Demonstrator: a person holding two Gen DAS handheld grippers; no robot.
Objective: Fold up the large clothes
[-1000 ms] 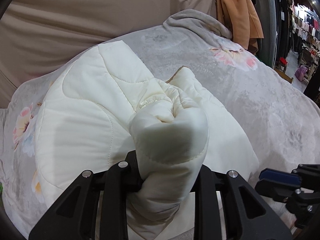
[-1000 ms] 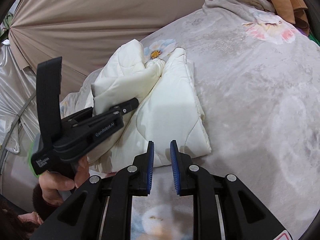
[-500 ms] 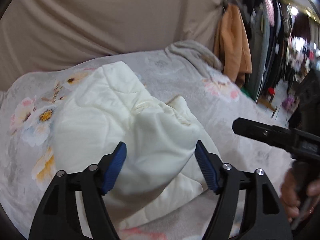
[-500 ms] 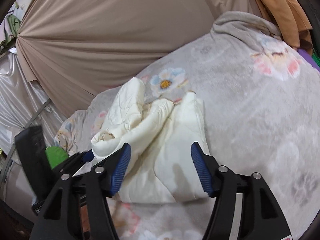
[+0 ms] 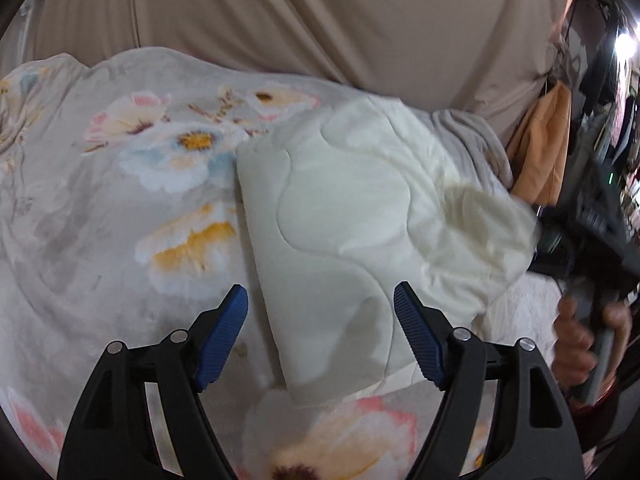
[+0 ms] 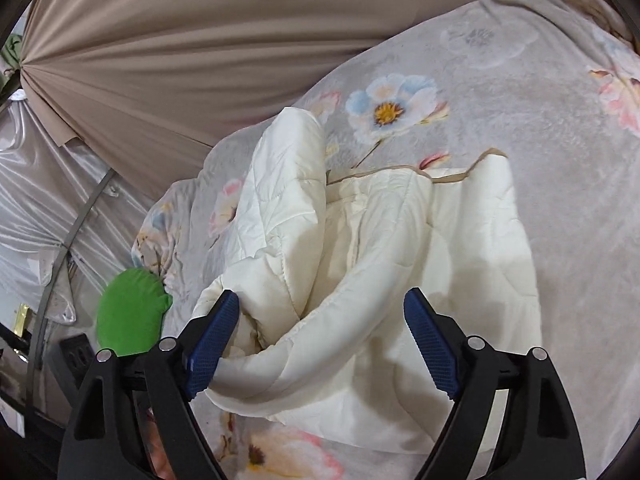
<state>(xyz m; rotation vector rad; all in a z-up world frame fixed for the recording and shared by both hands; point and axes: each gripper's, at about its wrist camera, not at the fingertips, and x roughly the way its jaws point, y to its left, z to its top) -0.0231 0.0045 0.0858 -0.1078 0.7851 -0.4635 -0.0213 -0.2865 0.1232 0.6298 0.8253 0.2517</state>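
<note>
While the cream jacket (image 6: 408,264) is lying folded on the flowery blanket (image 6: 520,100), its long side is running away from both cameras. The left gripper (image 5: 320,328) and right gripper (image 6: 320,340) are gaping wide, holding nothing.

No writing, label, brand mark or number can be read in either view.
</note>
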